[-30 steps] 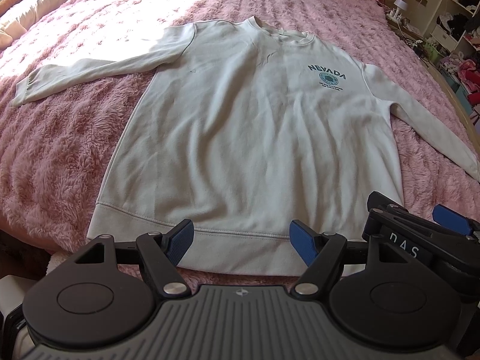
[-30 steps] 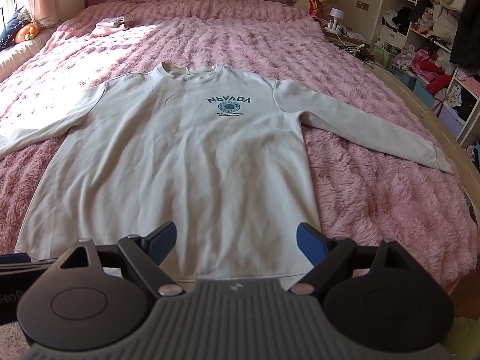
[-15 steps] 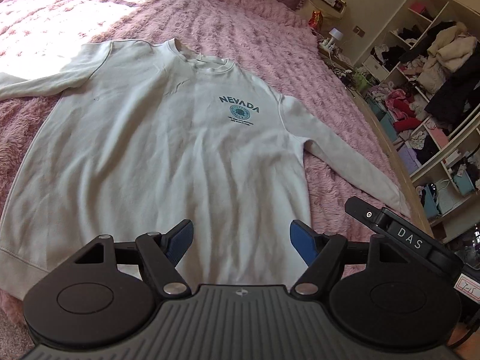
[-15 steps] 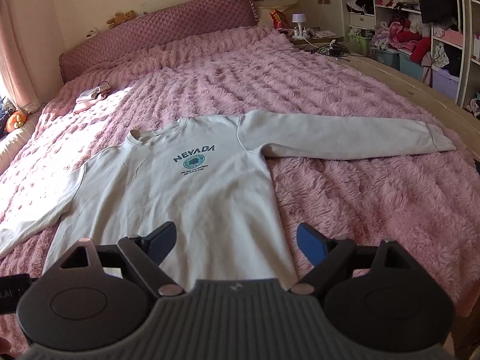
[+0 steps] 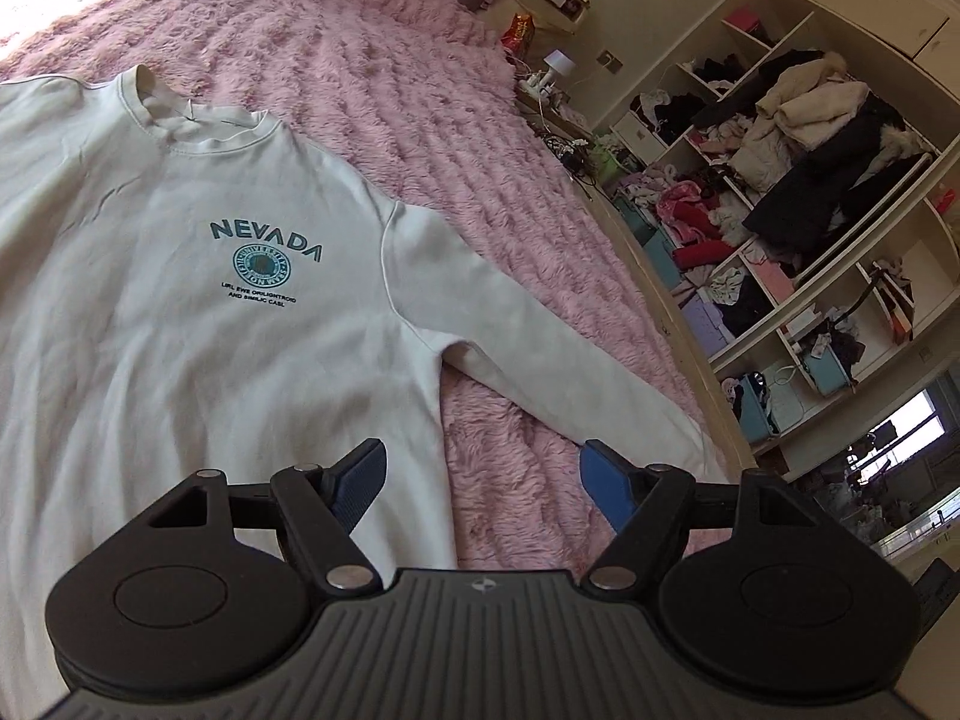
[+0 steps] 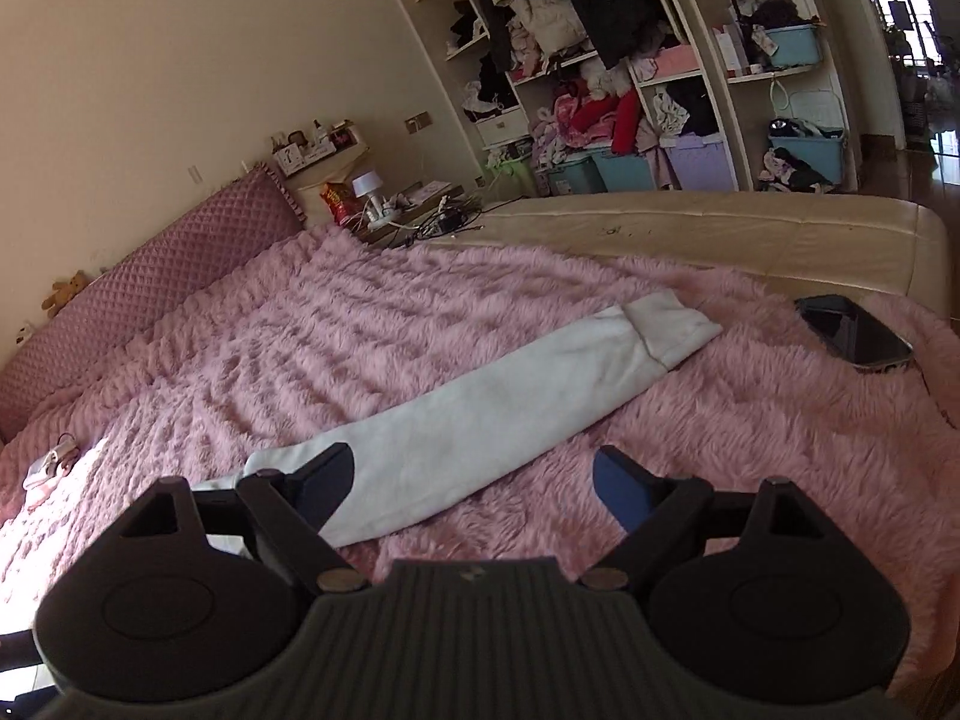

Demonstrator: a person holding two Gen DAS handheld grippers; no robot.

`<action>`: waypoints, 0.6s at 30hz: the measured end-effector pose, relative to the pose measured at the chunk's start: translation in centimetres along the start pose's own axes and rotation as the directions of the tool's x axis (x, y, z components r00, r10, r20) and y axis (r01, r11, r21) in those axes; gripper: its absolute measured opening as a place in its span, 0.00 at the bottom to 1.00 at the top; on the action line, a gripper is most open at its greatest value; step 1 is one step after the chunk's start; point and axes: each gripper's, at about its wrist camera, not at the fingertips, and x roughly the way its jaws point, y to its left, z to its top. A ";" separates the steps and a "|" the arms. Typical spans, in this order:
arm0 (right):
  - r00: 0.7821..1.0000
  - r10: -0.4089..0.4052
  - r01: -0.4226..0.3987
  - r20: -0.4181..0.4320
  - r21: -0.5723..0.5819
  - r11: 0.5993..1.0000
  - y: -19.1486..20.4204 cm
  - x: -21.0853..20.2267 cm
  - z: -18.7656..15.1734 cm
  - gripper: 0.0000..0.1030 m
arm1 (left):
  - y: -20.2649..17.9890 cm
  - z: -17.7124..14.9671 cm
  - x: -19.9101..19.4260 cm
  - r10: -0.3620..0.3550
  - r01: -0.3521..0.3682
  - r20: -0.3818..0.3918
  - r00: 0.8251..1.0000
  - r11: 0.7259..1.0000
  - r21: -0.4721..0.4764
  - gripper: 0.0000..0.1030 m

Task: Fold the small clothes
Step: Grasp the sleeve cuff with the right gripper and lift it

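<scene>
A white sweatshirt (image 5: 198, 324) with a green NEVADA print lies flat, face up, on the pink furry bed cover. Its right-hand sleeve (image 5: 540, 360) stretches out toward the bed's edge. My left gripper (image 5: 480, 480) hovers above the sweatshirt's side seam, open, with nothing between its blue pads. In the right wrist view the same sleeve (image 6: 480, 420) runs diagonally to its cuff (image 6: 672, 330). My right gripper (image 6: 474, 480) hangs open over the sleeve's near part, nothing gripped.
A dark phone (image 6: 852, 333) lies on the cover near the bed's beige padded edge (image 6: 720, 228). Cluttered open shelves (image 5: 780, 192) with clothes and bins stand beyond. A nightstand (image 6: 408, 210) with a lamp and cables is by the headboard.
Both grippers swung rightward from the sweatshirt's hem toward its right sleeve. The right wrist rolled, so its view now tilts. Both stayed open.
</scene>
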 end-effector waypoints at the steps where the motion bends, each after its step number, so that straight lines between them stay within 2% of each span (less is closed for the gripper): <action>1: 0.999 -0.042 0.042 0.015 0.005 0.999 -0.6 1.1 0.8 0.81 | -0.1 0.5 1.3 -0.013 0.013 -0.001 1.000 1.000 -0.001 0.84; 3: 0.993 -0.114 0.114 0.012 0.017 0.993 -1.9 4.0 2.2 0.81 | -0.5 1.4 3.6 -0.017 0.017 -0.012 1.000 1.000 0.006 0.84; 4: 0.992 -0.125 0.125 0.012 0.023 0.992 -2.7 5.3 2.7 0.81 | -0.8 1.9 5.2 -0.016 0.017 -0.025 1.000 0.999 0.029 0.83; 6: 0.996 -0.077 0.074 0.048 0.062 0.995 -4.4 7.0 3.4 0.80 | -1.2 2.6 7.4 -0.015 0.017 -0.038 0.999 0.998 0.055 0.84; 8: 0.995 -0.068 0.056 0.072 0.157 0.986 -6.6 9.1 3.7 0.80 | -1.5 3.1 9.6 -0.022 0.024 -0.026 0.999 0.997 0.070 0.84; 11: 0.997 -0.073 0.072 -0.008 0.257 0.964 -9.0 12.6 4.0 0.80 | -1.4 3.5 12.2 -0.046 0.047 -0.019 0.999 0.997 0.062 0.84; 13: 0.996 -0.079 0.085 -0.032 0.329 0.941 -10.2 14.2 3.8 0.78 | -1.3 3.4 13.9 -0.058 0.060 -0.042 0.997 0.998 0.038 0.84; 17: 0.997 -0.074 0.070 -0.006 0.377 0.924 -11.3 16.2 3.3 0.72 | -1.1 2.4 16.5 -0.080 0.082 -0.100 0.992 0.997 0.015 0.84; 18: 0.998 -0.067 0.064 -0.005 0.376 0.925 -11.4 16.6 3.4 0.67 | -1.1 2.0 17.0 -0.080 0.082 -0.116 0.990 0.997 0.015 0.84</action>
